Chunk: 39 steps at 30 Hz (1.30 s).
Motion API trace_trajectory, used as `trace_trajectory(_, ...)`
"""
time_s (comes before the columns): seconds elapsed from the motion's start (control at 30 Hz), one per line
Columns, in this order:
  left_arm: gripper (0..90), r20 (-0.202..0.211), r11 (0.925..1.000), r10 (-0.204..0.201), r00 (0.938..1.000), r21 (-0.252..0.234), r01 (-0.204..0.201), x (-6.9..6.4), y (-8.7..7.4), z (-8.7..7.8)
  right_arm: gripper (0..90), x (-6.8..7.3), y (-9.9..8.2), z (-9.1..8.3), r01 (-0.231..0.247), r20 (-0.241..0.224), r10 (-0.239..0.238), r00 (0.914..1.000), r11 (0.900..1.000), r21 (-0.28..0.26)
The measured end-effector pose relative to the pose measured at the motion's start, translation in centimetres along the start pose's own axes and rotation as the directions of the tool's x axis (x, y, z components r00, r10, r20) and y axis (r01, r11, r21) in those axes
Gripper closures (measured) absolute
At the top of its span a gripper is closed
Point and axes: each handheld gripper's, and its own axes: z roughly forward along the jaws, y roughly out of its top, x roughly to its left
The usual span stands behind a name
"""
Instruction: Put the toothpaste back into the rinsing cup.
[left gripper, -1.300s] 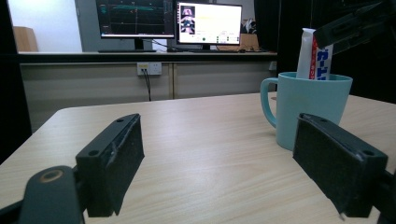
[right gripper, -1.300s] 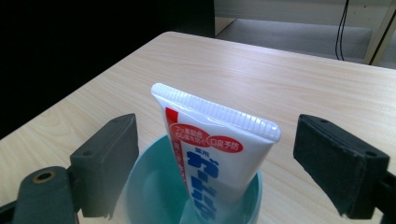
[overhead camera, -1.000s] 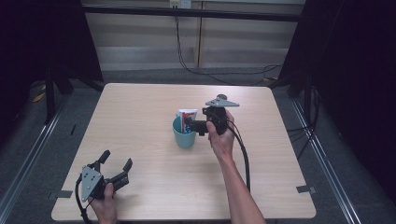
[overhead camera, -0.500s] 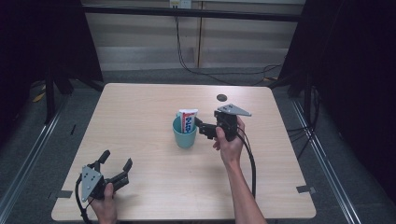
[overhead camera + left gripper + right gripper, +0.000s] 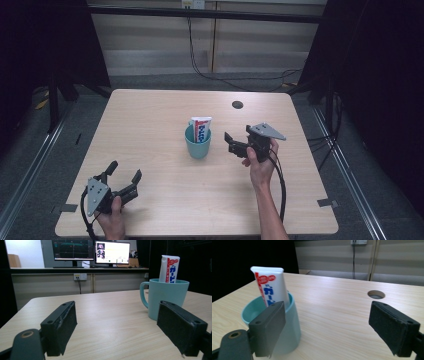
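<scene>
A: Where is the toothpaste tube (image 5: pixel 201 129) right now?

B: It stands upright in the teal mug (image 5: pixel 198 145), its flat crimped end up, leaning on the mug's far rim. The mug sits about mid-surface on the pale wooden surface (image 5: pixel 150 115), handle turned to the near left in the left gripper view.

A: Can you read the tube?

B: Partly. It is white with a red band down one edge, a red oval badge near the top and large blue Japanese characters running down its length. In the left gripper view the blue characters look like "ガード", cut off by the rim. The small print in the red badge is too small to read.

A: And the right tool (image 5: pixel 231 143)?

B: Held above the surface just right of the mug, apart from it, jaws spread wide and holding nothing. In the right gripper view one pad (image 5: pixel 270 325) sits in front of the mug's wall, the other far off to the right, with the round hole (image 5: pixel 237 105) in the surface beyond.

A: The left tool (image 5: pixel 122 175)?

B: At the near left corner, well apart from the mug, low over the surface, jaws likewise spread and empty. Its camera looks across the surface at the mug, with two lit monitors (image 5: pixel 90 251) on a bench behind; their screen text is unreadable.
</scene>
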Motion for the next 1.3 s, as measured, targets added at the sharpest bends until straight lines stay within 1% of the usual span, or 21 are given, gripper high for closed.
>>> trace_trajectory(0.17, 16.2, 0.000, 1.0000, -0.005, 1.0000, -0.003, 0.005, 0.0, 0.0, 0.0, 13.6, -1.0, -1.0, -1.4, 0.011, 0.049, -0.009, 0.9988, 0.9994, -0.032)
trace_trajectory(0.27, 16.2, -0.002, 1.0000, 0.000, 1.0000, 0.000, 0.000, 0.0, 0.0, 0.0, 13.5, -1.5, -1.8, -2.0, 0.015, 0.065, -0.013, 0.9978, 0.9993, -0.035)
trace_trajectory(0.4, 16.1, -0.009, 0.9999, -0.010, 0.9999, -0.006, 0.010, -0.1, 0.0, 0.1, 13.5, -2.0, -2.8, -2.9, 0.023, 0.094, -0.018, 0.9954, 0.9982, -0.056)
trace_trajectory(0.43, 16.1, -0.009, 0.9999, -0.009, 0.9999, -0.006, 0.009, -0.1, 0.0, 0.0, 13.5, -2.2, -3.0, -3.2, 0.033, 0.108, -0.027, 0.9938, 0.9978, -0.058)
trace_trajectory(0.57, 16.2, -0.010, 0.9999, -0.011, 0.9999, -0.006, 0.011, -0.1, 0.0, 0.1, 13.4, -2.8, -4.4, -4.1, 0.040, 0.156, -0.028, 0.9873, 0.9964, -0.074)
trace_trajectory(0.67, 16.2, -0.012, 1.0000, -0.008, 0.9999, -0.003, 0.008, -0.1, 0.0, 0.0, 13.4, -3.3, -5.5, -4.6, 0.064, 0.189, -0.052, 0.9805, 0.9965, -0.054)
trace_trajectory(0.77, 16.2, -0.012, 0.9999, -0.011, 0.9999, -0.006, 0.011, -0.1, 0.0, 0.1, 13.4, -3.7, -6.5, -5.0, 0.095, 0.225, -0.084, 0.9709, 0.9948, -0.039)
trace_trajectory(0.87, 16.2, -0.012, 0.9999, -0.011, 0.9999, -0.007, 0.010, -0.1, 0.0, 0.1, 13.4, -3.9, -7.4, -5.6, 0.101, 0.252, -0.087, 0.9639, 0.9938, -0.046)
trace_trajectory(0.9, 16.2, -0.012, 0.9999, -0.011, 0.9999, -0.007, 0.011, -0.1, 0.0, 0.1, 13.4, -4.0, -7.6, -5.9, 0.093, 0.252, -0.076, 0.9647, 0.9940, -0.057)
trace_trajectory(0.93, 16.2, -0.011, 0.9999, -0.012, 0.9999, -0.008, 0.012, -0.1, 0.0, 0.1, 13.4, -4.0, -7.8, -6.1, 0.080, 0.244, -0.059, 0.9680, 0.9936, -0.079)
trace_trajectory(0.97, 16.2, -0.012, 0.9999, -0.010, 0.9999, -0.007, 0.010, -0.1, 0.0, 0.1, 13.4, -4.0, -8.0, -6.3, 0.081, 0.250, -0.058, 0.9666, 0.9933, -0.082)
trace_trajectory(1.0, 16.1, -0.012, 1.0000, -0.008, 0.9999, -0.004, 0.008, -0.1, 0.0, 0.0, 13.4, -4.1, -8.4, -6.5, 0.085, 0.268, -0.057, 0.9616, 0.9923, -0.091)
trace_trajectory(1.03, 16.1, -0.011, 0.9999, -0.010, 0.9999, -0.007, 0.010, -0.1, 0.0, 0.1, 13.3, -4.1, -8.6, -6.5, 0.078, 0.263, -0.053, 0.9632, 0.9932, -0.086)
trace_trajectory(1.1, 16.1, -0.011, 0.9999, -0.009, 0.9999, -0.007, 0.009, -0.1, 0.0, 0.1, 13.4, -4.1, -9.0, -6.4, 0.090, 0.261, -0.066, 0.9630, 0.9926, -0.082)
trace_trajectory(1.13, 16.1, -0.012, 1.0000, -0.003, 0.9999, -0.004, 0.003, -0.1, 0.0, 0.0, 13.3, -4.1, -9.3, -6.4, 0.082, 0.246, -0.056, 0.9677, 0.9915, -0.101)
trace_trajectory(1.17, 16.1, -0.010, 1.0000, -0.003, 0.9999, -0.004, 0.003, -0.1, 0.0, 0.0, 13.4, -4.2, -9.4, -6.4, 0.072, 0.233, -0.047, 0.9714, 0.9924, -0.099)
trace_trajectory(1.2, 16.0, -0.009, 1.0000, -0.003, 1.0000, -0.004, 0.003, 0.0, 0.0, 0.0, 13.2, -4.1, -9.4, -6.6, 0.076, 0.237, -0.048, 0.9702, 0.9909, -0.111)
trace_trajectory(1.23, 16.1, -0.008, 1.0000, -0.002, 1.0000, -0.002, 0.002, 0.0, 0.0, 0.0, 13.1, -4.2, -9.5, -6.8, 0.095, 0.231, -0.067, 0.9707, 0.9889, -0.114)
trace_trajectory(1.27, 16.0, -0.007, 1.0000, -0.001, 1.0000, -0.001, 0.001, 0.0, 0.0, 0.0, 13.1, -4.3, -9.5, -6.9, 0.093, 0.227, -0.065, 0.9717, 0.9888, -0.116)
trace_trajectory(1.3, 16.1, -0.008, 1.0000, -0.005, 1.0000, -0.004, 0.005, 0.0, 0.0, 0.0, 13.3, -4.4, -9.6, -7.0, 0.084, 0.233, -0.054, 0.9710, 0.9890, -0.122)
